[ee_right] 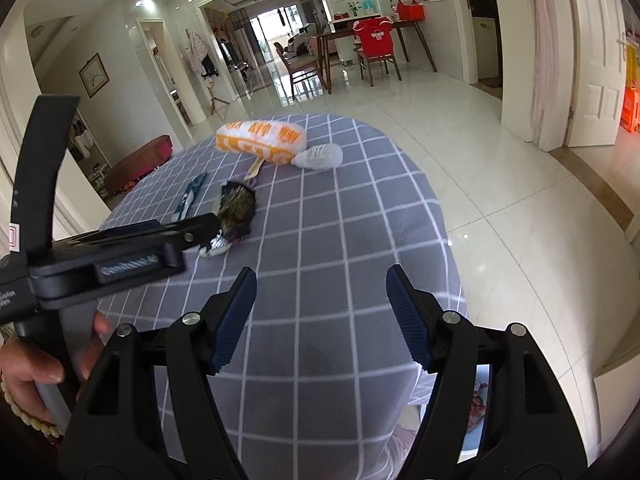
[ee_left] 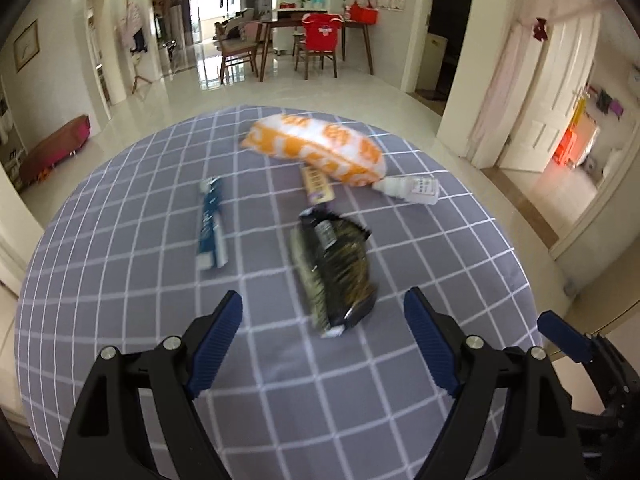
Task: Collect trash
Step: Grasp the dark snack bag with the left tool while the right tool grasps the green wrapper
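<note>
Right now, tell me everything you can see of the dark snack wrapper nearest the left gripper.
The dark snack wrapper is a crinkled, glossy packet, black with gold-green print and a pale, silvery end toward the camera. It looks like thin foil or plastic, flattened and apparently empty. It lies flat on the grey checked tablecloth, lengthwise away from the camera, ahead of the open left gripper, which does not touch it. Whether its far end touches the small yellow packet is unclear.

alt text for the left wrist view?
Open left gripper hovers just short of a dark snack wrapper on a grey checked tablecloth. Beyond lie a blue wrapper, an orange-white bag and a small white bottle.
</note>
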Demonstrator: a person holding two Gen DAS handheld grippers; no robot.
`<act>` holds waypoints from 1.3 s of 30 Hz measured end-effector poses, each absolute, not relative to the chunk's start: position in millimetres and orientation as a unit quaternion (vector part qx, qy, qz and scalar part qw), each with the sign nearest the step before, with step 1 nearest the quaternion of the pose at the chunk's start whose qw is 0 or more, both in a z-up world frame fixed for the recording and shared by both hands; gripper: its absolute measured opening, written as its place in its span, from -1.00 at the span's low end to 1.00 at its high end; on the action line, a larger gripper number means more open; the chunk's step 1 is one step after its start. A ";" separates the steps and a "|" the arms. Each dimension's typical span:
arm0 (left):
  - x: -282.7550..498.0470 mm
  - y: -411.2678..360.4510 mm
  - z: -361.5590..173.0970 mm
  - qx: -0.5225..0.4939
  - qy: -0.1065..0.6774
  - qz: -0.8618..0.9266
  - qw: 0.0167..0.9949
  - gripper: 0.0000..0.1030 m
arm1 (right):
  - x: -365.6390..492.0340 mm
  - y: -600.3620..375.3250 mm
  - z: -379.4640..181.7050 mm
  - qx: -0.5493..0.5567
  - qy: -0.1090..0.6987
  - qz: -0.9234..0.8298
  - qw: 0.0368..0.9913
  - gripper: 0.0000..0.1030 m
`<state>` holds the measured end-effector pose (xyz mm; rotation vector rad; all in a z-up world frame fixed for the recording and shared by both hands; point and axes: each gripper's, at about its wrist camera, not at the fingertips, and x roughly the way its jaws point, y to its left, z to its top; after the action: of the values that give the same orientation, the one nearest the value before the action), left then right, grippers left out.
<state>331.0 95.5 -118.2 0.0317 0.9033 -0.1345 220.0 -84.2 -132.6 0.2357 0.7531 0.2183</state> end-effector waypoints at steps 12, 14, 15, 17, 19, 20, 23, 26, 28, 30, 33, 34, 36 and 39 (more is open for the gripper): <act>355.0 90.9 -123.5 0.005 0.444 -0.092 0.891 -0.74 | 258.6 -80.5 -129.4 0.114 0.374 0.117 0.913 0.30; 348.8 101.9 -114.7 -0.025 0.432 -0.107 0.895 -0.76 | 261.5 -76.8 -126.7 0.114 0.373 0.123 0.912 0.30; 345.5 108.3 -110.6 -0.041 0.426 -0.117 0.896 -0.76 | 262.5 -74.7 -125.6 0.113 0.375 0.125 0.912 0.30; 338.7 118.6 -103.0 -0.059 0.413 -0.116 0.901 -0.76 | 264.1 -70.4 -123.0 0.112 0.375 0.133 0.910 0.30; 330.7 128.1 -95.3 -0.059 0.400 -0.103 0.909 -0.76 | 267.0 -62.5 -120.5 0.107 0.379 0.142 0.908 0.30; 327.3 131.8 -94.0 -0.058 0.397 -0.097 0.911 -0.76 | 269.2 -55.7 -119.6 0.102 0.384 0.150 0.906 0.30; 320.1 150.0 -92.4 -0.056 0.397 -0.069 0.913 -0.76 | 276.7 -33.3 -117.5 0.086 0.393 0.167 0.900 0.30; 315.4 166.1 -96.4 -0.051 0.403 -0.039 0.913 -0.76 | 285.9 -8.0 -117.5 0.065 0.405 0.183 0.893 0.30; 312.9 179.9 -98.9 -0.057 0.407 -0.031 0.911 -0.76 | 293.4 10.1 -121.9 0.049 0.419 0.190 0.887 0.30; 309.4 187.7 -100.2 -0.060 0.410 -0.026 0.910 -0.76 | 299.3 27.0 -127.2 0.025 0.428 0.187 0.884 0.30; 306.2 194.8 -102.6 -0.056 0.413 -0.018 0.909 -0.76 | 307.4 42.5 -136.3 -0.006 0.442 0.171 0.881 0.24; 303.2 196.8 -103.7 -0.054 0.413 -0.017 0.909 -0.76 | 309.5 45.7 -140.0 -0.017 0.447 0.166 0.879 0.06; 300.9 196.2 -103.9 -0.047 0.413 -0.018 0.909 -0.76 | 310.0 49.1 -144.7 -0.040 0.446 0.156 0.880 -0.14; 295.4 194.1 -104.4 -0.043 0.416 -0.023 0.908 -0.76 | 310.1 48.5 -146.3 -0.059 0.444 0.157 0.880 -0.47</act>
<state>295.4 194.1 -104.4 -0.0894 0.8580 -0.0483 310.1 48.5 -146.3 -0.1238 0.9246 0.3266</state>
